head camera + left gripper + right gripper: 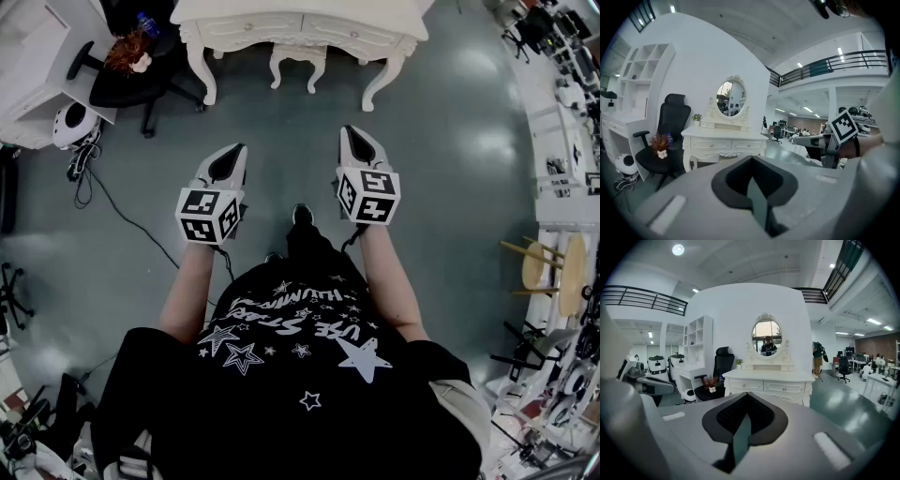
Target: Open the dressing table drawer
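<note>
Here's the big white dressing table (pixel 300 21), set at the far end of the grey floor (pixel 450 187) against the wall. The person stands well apart from it, facing it square on. A black office chair (pixel 131 80) is parked just to its left.

By my read, this is the approach step. Nothing is touching the dressing table, and both drawers look fully closed. The right gripper view shows them side by side under the top: the left drawer (pixel 746 386) and the right drawer (pixel 786 388). The next move, I'd say, is to walk in and close that gap. Then pick one drawer and bring a gripper level with its front.

Now the tools. The left gripper (pixel 234 155) and the right gripper (pixel 354 139) are held out ahead of the body, level with each other. Both point at the dressing table and neither is near it. Each gripper's own view tells the same story. The fingers (pixel 733 183) are clenched tip to tip, with nothing between them, touching only each other.

That matters, because the target is tiny: a small round knob (pixel 744 385) at the middle of each drawer front. My judgement is that the fingers must part before they can take it, then clench and pull straight back.
</note>
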`<action>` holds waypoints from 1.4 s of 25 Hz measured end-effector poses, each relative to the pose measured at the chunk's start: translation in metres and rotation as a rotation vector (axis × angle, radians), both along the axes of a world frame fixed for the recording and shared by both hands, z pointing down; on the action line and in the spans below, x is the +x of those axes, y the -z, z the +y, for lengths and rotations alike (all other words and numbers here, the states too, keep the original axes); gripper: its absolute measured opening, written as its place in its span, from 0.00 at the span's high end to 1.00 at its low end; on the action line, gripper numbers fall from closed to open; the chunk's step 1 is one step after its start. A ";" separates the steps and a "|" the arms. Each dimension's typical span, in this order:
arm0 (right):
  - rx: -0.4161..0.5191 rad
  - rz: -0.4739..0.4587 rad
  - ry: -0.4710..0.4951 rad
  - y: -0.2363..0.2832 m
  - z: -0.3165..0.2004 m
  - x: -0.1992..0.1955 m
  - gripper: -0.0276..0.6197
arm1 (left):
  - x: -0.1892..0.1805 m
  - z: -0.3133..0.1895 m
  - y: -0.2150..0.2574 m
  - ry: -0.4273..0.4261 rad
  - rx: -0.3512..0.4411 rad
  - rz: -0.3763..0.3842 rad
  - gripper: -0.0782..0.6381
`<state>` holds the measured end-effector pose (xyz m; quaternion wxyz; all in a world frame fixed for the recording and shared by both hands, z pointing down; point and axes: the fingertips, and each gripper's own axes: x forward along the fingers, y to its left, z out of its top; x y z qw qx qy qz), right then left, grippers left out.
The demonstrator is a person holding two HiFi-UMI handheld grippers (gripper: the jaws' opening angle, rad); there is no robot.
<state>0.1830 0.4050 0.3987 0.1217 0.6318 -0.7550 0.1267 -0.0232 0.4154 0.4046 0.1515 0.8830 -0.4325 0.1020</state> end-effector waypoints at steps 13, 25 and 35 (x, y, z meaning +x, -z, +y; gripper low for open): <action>0.000 0.011 0.022 0.003 -0.005 -0.011 0.91 | -0.010 -0.003 0.002 0.005 0.013 0.002 0.89; 0.035 -0.022 -0.026 0.000 -0.006 -0.005 0.91 | -0.022 0.007 -0.012 0.018 -0.005 -0.008 0.89; 0.000 -0.083 -0.005 -0.028 -0.109 0.019 0.61 | -0.004 -0.081 -0.032 0.058 -0.025 -0.047 0.89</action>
